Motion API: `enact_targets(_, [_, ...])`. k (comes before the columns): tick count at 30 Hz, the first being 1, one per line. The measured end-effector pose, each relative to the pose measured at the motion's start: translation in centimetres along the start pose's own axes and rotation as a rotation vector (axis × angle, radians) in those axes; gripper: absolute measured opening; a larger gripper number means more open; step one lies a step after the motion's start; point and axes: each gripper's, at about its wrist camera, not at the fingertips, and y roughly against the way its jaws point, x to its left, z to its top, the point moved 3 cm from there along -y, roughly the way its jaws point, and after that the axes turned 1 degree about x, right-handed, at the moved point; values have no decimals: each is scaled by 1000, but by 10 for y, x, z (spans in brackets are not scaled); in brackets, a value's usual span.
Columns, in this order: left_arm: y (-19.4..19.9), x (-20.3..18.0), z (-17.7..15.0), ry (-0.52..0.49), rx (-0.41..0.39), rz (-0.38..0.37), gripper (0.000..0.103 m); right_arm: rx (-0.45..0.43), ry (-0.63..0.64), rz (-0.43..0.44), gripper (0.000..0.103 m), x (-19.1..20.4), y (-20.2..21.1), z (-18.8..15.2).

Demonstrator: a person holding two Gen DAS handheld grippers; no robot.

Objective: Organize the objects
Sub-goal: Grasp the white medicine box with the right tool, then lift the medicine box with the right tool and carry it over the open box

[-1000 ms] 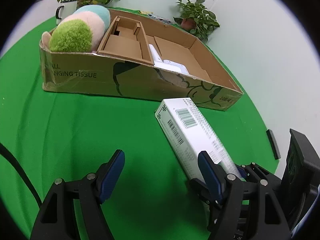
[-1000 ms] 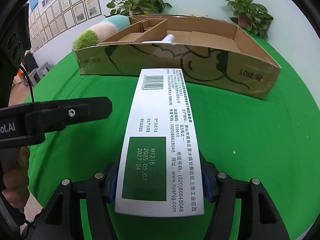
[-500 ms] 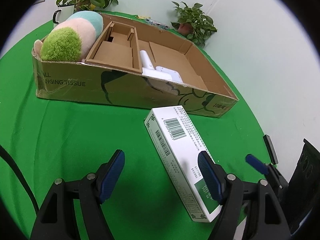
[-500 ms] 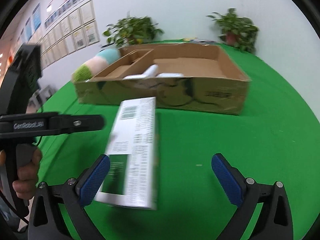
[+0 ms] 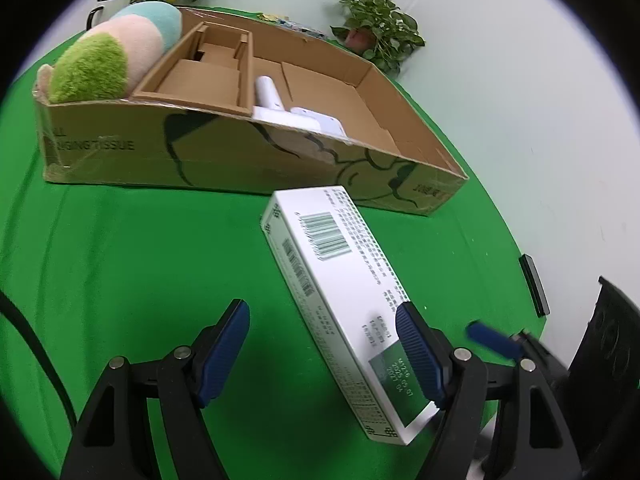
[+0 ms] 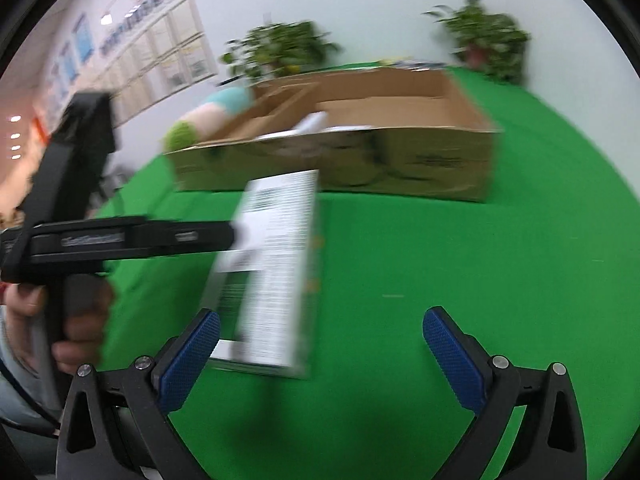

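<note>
**White box lies free on the green counter**

The long white cardboard box with a barcode [image 5: 340, 276] lies flat on the green cloth counter [image 5: 140, 248], just in front of the big brown cardboard tray [image 5: 248, 160]. The left hand-held gripper [image 5: 324, 344] is spread open with nothing between its blue pads; the box sits at about 3 o'clock from it, behind its right pad. The right hand-held gripper [image 6: 320, 356] is wide open and grips nothing; the box is near its left pad, at 10 o'clock. A fuzzy green, pink and blue plush toy [image 5: 108, 60] fills the tray's left end.
</note>
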Motion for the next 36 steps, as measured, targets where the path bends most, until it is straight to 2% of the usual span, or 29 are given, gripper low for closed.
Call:
enact_targets(2, [5,5,2,10,-7,11,75,20,44,-4,102,22,-14,2])
enact_targets(6, [11,15,3,24,-10,19,75,68,159,-84,98,51,-42,4])
enact_targets(7, [11,16,3,27,-4,18,75,73,167,-90,93,53,-43,3])
enact_targets(9, [7,18,2,38,10,12,75,88,164,-100,75,57,-47,4])
enact_targets(12, [2,16,-3,45,27,-9,75,113,140,-107,66,60,-52,1])
enact_targets(14, [-2,15,-7,46,44,-23,75,122,107,-80,64,61,-49,-5])
enact_targets(20, [-7,17,-12,99,60,-62,75,129,-43,127,63,55,-37,-9])
enact_targets(23, [-5,17,-9,112,56,-77,66,141,-61,163,62,53,-37,-10])
enact_targets(24, [-4,17,-9,113,55,-80,59,138,-55,164,61,55,-36,-10])
enact_targets(32, [17,-4,6,58,5,-131,50,105,35,52,60,67,-23,-7])
enact_targets(36, [33,-29,18,-19,-46,-126,48,85,63,-5,60,66,-15,2])
